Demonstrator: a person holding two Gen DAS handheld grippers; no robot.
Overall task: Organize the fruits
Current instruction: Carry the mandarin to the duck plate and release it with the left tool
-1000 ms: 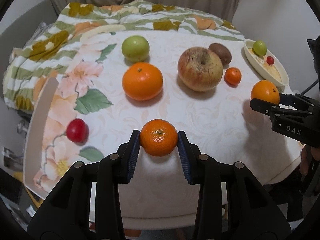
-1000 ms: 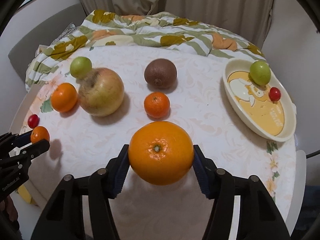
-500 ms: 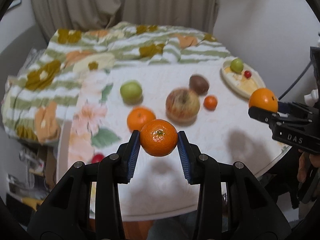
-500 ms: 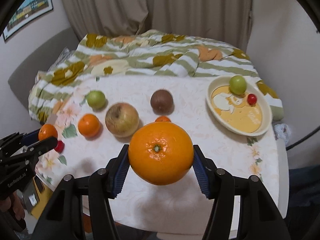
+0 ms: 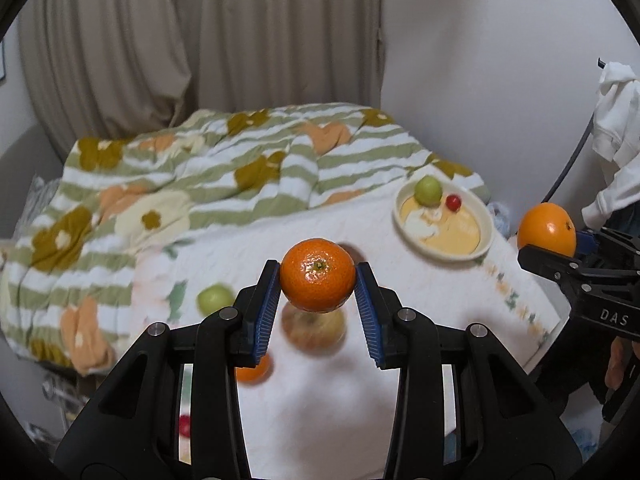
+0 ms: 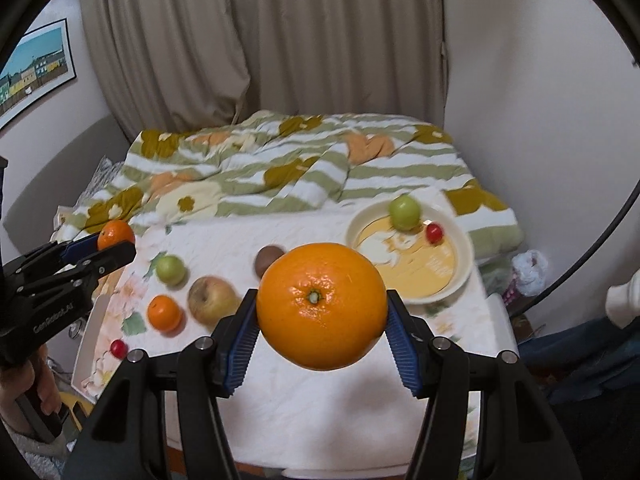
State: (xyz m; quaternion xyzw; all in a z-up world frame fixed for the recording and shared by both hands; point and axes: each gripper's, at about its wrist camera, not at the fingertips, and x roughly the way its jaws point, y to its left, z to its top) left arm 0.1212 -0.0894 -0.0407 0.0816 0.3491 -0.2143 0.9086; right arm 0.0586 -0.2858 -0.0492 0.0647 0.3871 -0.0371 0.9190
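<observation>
Oranges sat tight in my left gripper point(image 5: 317, 280) and right gripper point(image 6: 322, 307); next I needed the plate point(image 6: 460, 280).

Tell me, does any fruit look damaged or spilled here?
Nothing stands out. The mandarin and the orange sit whole in their grips; the cream dish is upright with its two fruits inside.

The left gripper point(image 5: 317, 280) clamps a small orange point(image 5: 317, 275) at picture centre, above the table point(image 5: 420, 320). At two o'clock sits a cream plate point(image 5: 486, 236) holding a green fruit point(image 5: 428, 190) and a small red one point(image 5: 453, 201). At three o'clock the right gripper point(image 5: 560, 252) grips a bigger orange point(image 5: 546, 229).
</observation>
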